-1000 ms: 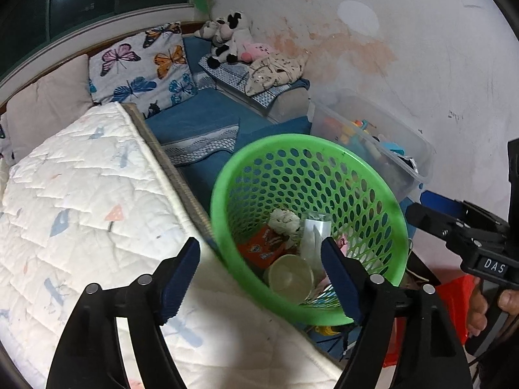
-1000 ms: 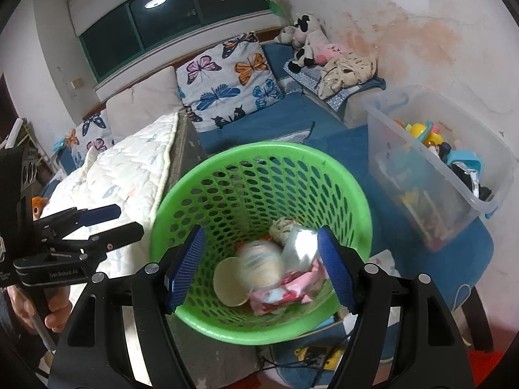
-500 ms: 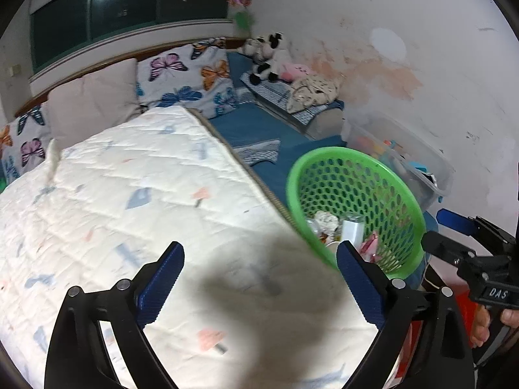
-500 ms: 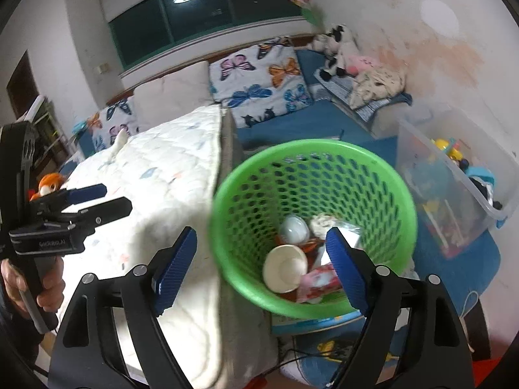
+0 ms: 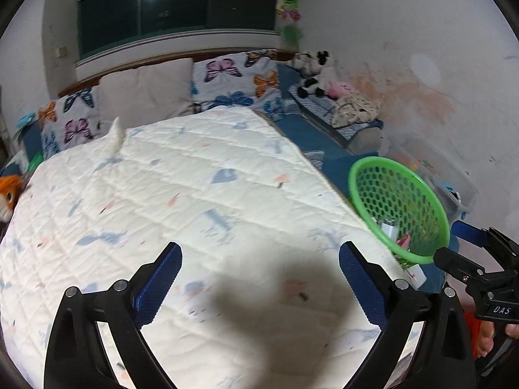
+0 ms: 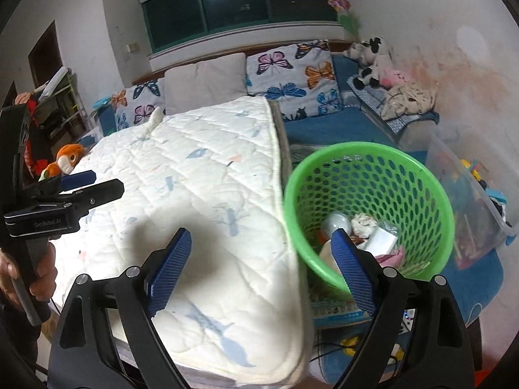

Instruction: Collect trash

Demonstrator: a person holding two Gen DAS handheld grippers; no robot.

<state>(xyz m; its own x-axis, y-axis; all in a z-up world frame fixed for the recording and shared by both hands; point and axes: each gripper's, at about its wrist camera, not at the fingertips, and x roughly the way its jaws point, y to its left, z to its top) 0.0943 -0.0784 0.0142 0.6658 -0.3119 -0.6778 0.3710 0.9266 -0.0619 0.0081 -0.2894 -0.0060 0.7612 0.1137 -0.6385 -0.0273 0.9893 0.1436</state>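
Observation:
A green perforated basket (image 6: 418, 175) stands beside the bed's right edge and holds several pieces of trash, among them a crumpled paper ball (image 6: 365, 223), a cup and wrappers. It also shows in the left wrist view (image 5: 366, 175). My left gripper (image 5: 259, 278) is open and empty above the white quilt (image 5: 162, 194). My right gripper (image 6: 262, 259) is open and empty, over the quilt's right edge, with its right finger in front of the basket. Each gripper shows in the other's view, the right one (image 5: 460, 246) and the left one (image 6: 84, 184).
Butterfly pillows (image 6: 292, 74) and a plain pillow line the headboard. Plush toys (image 6: 369, 55) lie on a blue bench by the stained wall. A clear storage bin (image 6: 467, 188) of toys stands right of the basket. An orange plush (image 6: 66, 162) lies at the bed's left.
Both grippers have pulled back and swung left, from above the basket to over the quilt. The basket now sits at the right of both views. Both stay open.

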